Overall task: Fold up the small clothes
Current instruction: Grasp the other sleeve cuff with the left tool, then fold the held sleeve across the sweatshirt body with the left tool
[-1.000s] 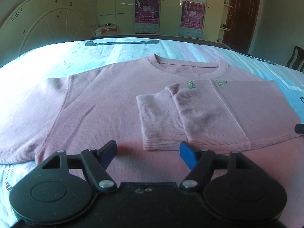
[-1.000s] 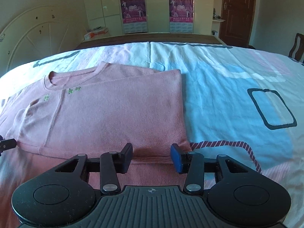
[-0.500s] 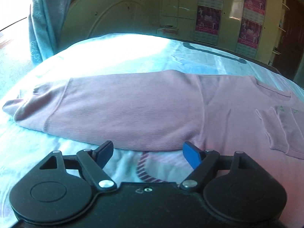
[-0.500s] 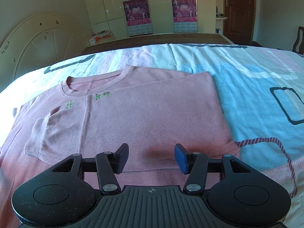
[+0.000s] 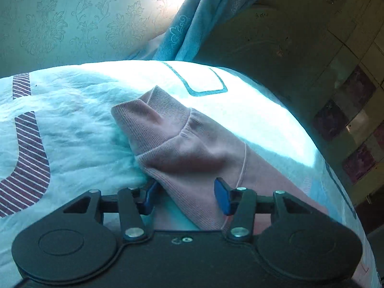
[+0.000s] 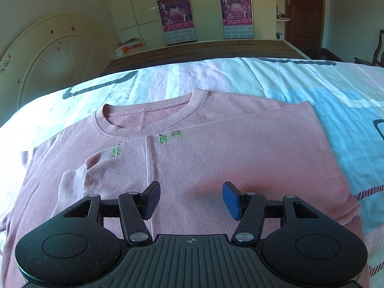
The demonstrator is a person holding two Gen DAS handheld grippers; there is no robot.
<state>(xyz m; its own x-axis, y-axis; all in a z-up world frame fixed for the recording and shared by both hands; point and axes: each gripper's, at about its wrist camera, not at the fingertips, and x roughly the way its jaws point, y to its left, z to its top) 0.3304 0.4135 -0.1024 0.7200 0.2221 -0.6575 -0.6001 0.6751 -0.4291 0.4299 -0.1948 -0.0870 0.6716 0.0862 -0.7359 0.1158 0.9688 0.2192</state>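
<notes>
Left wrist: left gripper [image 5: 186, 195], jaws apart, now at sleeve cuff [image 5: 153, 122] | right gripper [image 6: 190, 198] unclenched, nearer sweater [image 6: 240, 153]

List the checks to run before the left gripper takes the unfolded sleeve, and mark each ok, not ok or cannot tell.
1. Left gripper open: ok.
2. Sleeve lies between its fingers: ok.
3. Cuff flat: not ok, creased.
4. Fingers touching the fabric: cannot tell.
5. Right gripper open, holding nothing: ok.
6. Other sleeve already folded over the sweater: ok.
</notes>
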